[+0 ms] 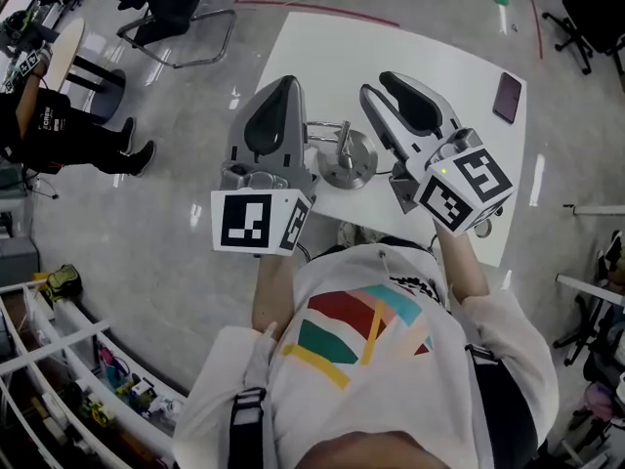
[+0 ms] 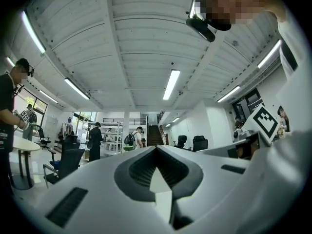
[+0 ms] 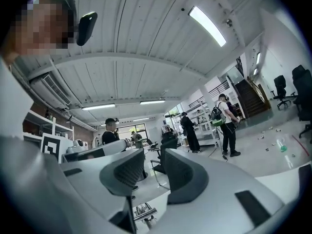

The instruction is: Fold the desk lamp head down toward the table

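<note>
The desk lamp (image 1: 349, 160) stands on the white table (image 1: 322, 47); I see its round metal base and short upright rod, and cannot make out its head. Both grippers are held high above the table, pointing away from me, to either side of the lamp. My left gripper (image 1: 283, 84) is to the lamp's left, jaws shut together with nothing between them (image 2: 156, 147). My right gripper (image 1: 376, 86) is to the lamp's right, jaws apart and empty (image 3: 153, 162). In the right gripper view a metal part of the lamp (image 3: 141, 211) shows low between the jaws.
A dark phone (image 1: 507, 97) lies near the table's far right corner. A black chair (image 1: 176, 13) stands on the floor beyond the table's left side, and a person (image 1: 68, 125) stands at far left. Shelving (image 1: 59, 360) runs along the lower left.
</note>
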